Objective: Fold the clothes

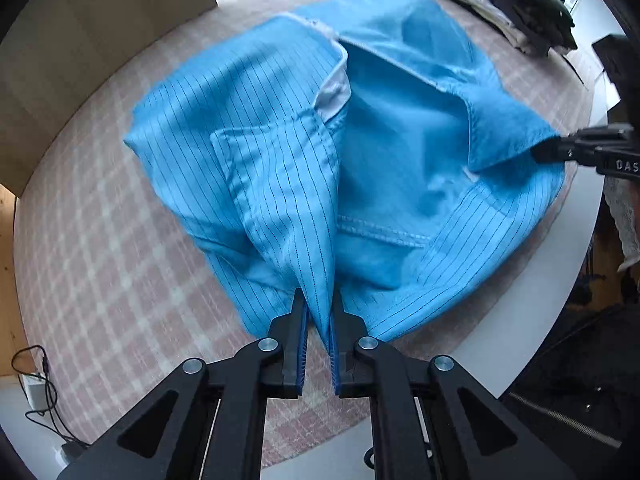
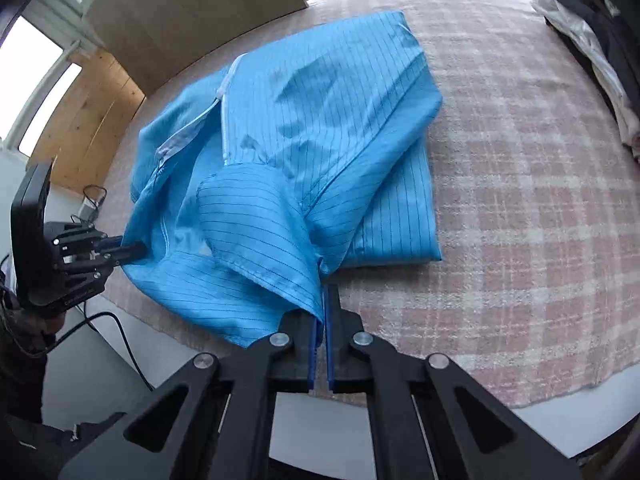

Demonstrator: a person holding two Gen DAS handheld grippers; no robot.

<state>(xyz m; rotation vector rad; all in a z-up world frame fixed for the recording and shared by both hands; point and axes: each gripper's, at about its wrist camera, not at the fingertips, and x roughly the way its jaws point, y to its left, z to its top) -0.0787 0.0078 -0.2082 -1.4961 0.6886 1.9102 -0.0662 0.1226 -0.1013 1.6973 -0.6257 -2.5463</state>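
Blue striped garment (image 1: pixel 280 140) lies on the plaid-covered table (image 1: pixel 100 280), stretching toward 12 o'clock from both tongs. Left tongs (image 1: pixel 319 320) and right tongs (image 2: pixel 321 312) each clench its near edge, lifted.

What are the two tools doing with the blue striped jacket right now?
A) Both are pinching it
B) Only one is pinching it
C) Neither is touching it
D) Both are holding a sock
A: the left tool is shut on a fold of the blue striped jacket, and the right tool is shut on another edge of it.
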